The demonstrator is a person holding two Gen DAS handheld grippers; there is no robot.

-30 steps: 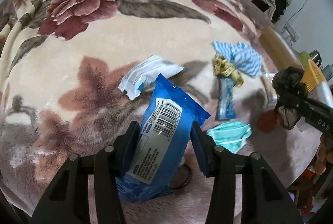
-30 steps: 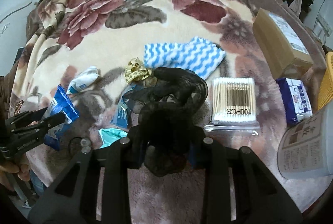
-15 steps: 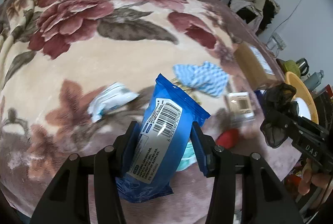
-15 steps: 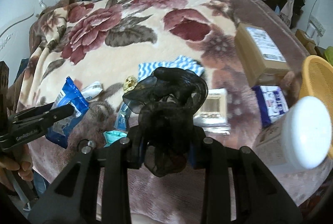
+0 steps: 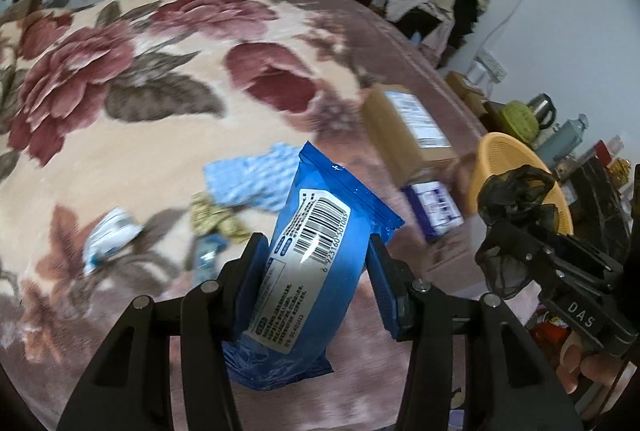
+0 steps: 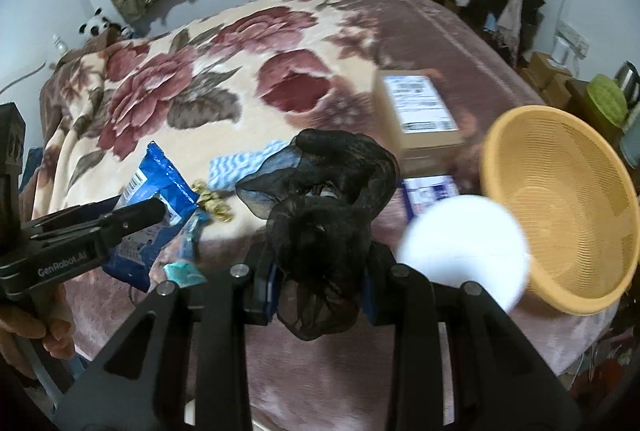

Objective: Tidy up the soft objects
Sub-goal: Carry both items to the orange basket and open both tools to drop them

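Note:
My left gripper [image 5: 316, 251] is shut on a blue wipes pack [image 5: 316, 247] with a white barcode label, held upright above the bed. It shows again at the left of the right wrist view, the pack [image 6: 156, 191] sticking out past the fingers. My right gripper [image 6: 320, 255] is shut on a bunched black mesh scrunchie [image 6: 324, 207]. In the left wrist view that scrunchie [image 5: 516, 207] hangs at the right, in front of the orange basket [image 5: 496, 159]. The basket [image 6: 560, 295] stands tilted at the bed's right edge.
On the floral blanket [image 5: 132, 135] lie a blue-white striped cloth [image 5: 244, 175], a gold wrapper [image 6: 212, 203], a white packet [image 5: 110, 231], a teal mask [image 6: 182, 271], a cardboard box [image 6: 420, 119] and a purple pack [image 5: 434, 207]. A white tub lid [image 6: 464, 251] stands beside the basket.
Both grippers have risen and swung right with their loads. The basket, box and purple pack have come into both views, and the items on the blanket have slid left.

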